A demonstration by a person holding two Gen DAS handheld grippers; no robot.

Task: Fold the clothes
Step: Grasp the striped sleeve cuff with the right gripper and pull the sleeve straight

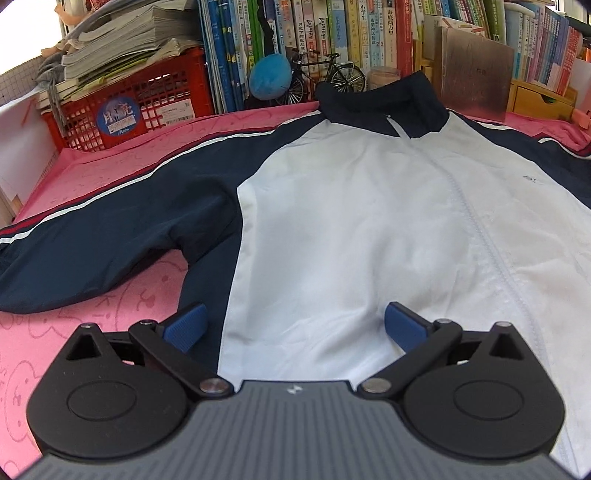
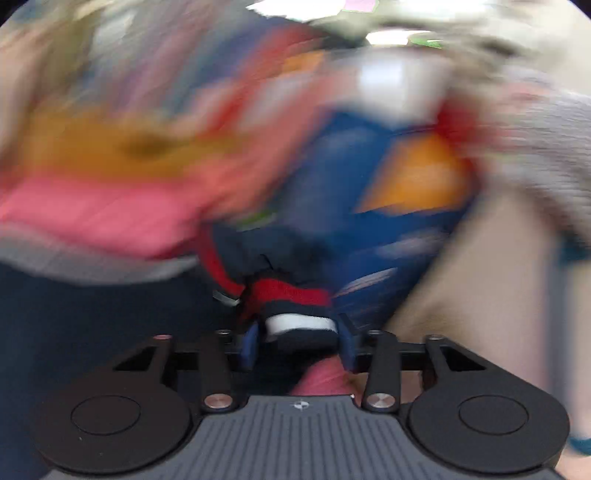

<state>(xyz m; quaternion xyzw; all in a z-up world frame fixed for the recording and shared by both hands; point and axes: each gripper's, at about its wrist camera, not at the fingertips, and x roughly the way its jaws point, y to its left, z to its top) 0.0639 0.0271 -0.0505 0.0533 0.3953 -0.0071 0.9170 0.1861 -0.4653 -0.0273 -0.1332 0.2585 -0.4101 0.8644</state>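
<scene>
1. Jacket (image 1: 351,206): one, white front with navy sleeves and collar, zip closed. It lies face up and spread on the pink cloth (image 1: 110,162), collar toward the books (image 1: 369,33). No fold shows in the body as seen from the left wrist view.
2. Left gripper (image 1: 295,326): jaws spread wide and holding nothing, poised low over the jacket's lower front, near the seam between the white panel and the navy side. Judgement: it stands there either to pin the body flat or ready to take the hem; the pictures do not settle which.
3. Sleeve (image 1: 92,236) on the left of that view: lies out to the side, flat on the cloth, not folded over the body.
4. Right gripper (image 2: 299,341): jaws pressed in on a cuff (image 2: 295,306) striped red, white and navy. Judgement: this is the jacket's other sleeve end, gripped there so the whole sleeve follows the hand.
5. Right wrist view is heavily smeared; surroundings cannot be read. Where the cuff is heading cannot be told.
6. Count: jackets 1; grippers 2; sleeves seen 2 (one flat, one pinched at its cuff); red crate (image 1: 147,99) 1; toy bicycle (image 1: 325,77) 1; books too many to count.
</scene>
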